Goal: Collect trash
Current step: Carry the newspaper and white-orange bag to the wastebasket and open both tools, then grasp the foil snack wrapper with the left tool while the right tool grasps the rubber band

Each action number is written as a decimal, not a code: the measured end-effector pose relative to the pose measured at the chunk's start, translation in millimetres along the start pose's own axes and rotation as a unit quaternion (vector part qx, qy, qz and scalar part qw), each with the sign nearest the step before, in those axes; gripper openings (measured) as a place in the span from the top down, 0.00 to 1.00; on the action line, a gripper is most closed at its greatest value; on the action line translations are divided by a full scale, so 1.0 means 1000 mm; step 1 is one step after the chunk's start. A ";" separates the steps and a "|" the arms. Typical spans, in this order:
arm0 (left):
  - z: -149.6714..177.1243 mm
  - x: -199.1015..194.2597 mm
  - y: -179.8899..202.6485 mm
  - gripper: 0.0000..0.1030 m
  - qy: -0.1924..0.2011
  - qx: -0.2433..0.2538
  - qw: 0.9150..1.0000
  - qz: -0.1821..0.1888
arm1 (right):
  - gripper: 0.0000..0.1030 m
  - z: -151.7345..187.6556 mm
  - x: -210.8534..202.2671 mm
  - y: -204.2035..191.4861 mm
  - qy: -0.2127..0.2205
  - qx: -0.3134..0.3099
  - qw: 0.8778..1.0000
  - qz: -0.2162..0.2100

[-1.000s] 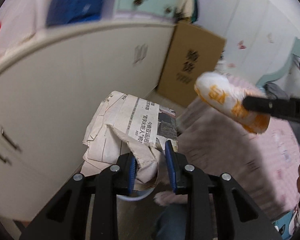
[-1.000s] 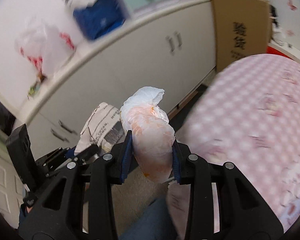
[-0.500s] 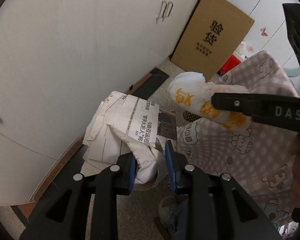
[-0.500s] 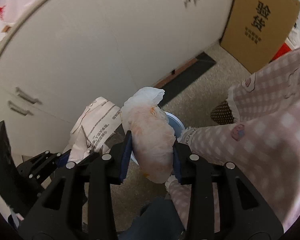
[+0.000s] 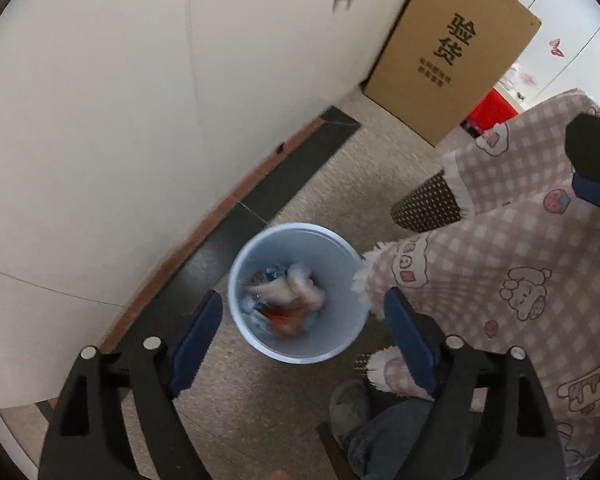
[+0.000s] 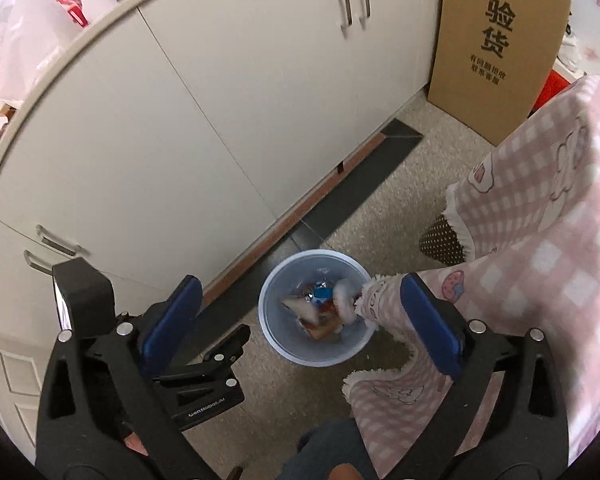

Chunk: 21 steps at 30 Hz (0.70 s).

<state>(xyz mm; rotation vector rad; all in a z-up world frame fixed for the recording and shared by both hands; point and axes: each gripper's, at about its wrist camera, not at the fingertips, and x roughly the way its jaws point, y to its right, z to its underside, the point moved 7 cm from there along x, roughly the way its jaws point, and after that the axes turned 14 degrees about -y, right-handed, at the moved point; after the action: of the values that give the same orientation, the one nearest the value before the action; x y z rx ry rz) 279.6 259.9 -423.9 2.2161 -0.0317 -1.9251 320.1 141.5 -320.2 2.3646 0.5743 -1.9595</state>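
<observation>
A light blue round bin (image 5: pixel 300 344) stands on the floor below both grippers; it also shows in the right wrist view (image 6: pixel 274 332). Trash (image 5: pixel 288 300) lies inside it, whitish wrappers and red and blue bits, also seen from the right wrist (image 6: pixel 320 308). My left gripper (image 5: pixel 304 332) is open and empty, its jaws spread wide above the bin. My right gripper (image 6: pixel 300 320) is open and empty above the bin too. The left gripper's body shows in the right wrist view (image 6: pixel 204 376), to the left of the bin.
White cabinets (image 6: pixel 220 120) run along the left with a dark plinth (image 5: pixel 260 200) at the floor. A cardboard box (image 5: pixel 452 48) leans at the back. A pink checked blanket (image 5: pixel 520 280) hangs on the right, touching the bin's rim. A person's jeans and slipper (image 5: pixel 352 404) are below.
Both grippers have opened. The newspaper left the left gripper and the white-orange bag left the right gripper; both views now look down into the bin.
</observation>
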 end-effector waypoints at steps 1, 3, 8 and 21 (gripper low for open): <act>0.001 -0.006 0.002 0.18 0.008 0.001 1.000 -0.005 | 0.06 0.001 -0.004 -0.001 0.002 0.002 1.000 -0.002; 0.002 -0.017 0.004 0.13 0.023 0.004 1.000 -0.016 | 0.06 0.001 -0.010 -0.001 0.008 0.003 1.000 -0.008; 0.010 -0.048 0.009 0.12 0.047 0.004 0.998 -0.049 | 0.06 0.006 -0.032 -0.004 0.019 -0.007 1.000 -0.023; 0.033 -0.161 0.058 0.12 0.152 0.020 0.984 -0.095 | 0.06 0.040 -0.151 0.019 0.124 -0.028 0.990 -0.065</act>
<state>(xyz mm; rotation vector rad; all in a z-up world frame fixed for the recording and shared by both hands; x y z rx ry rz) 230.5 222.7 -261.2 2.5990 0.1960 -1.6609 265.3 73.7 -189.5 2.6159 0.8020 -1.6774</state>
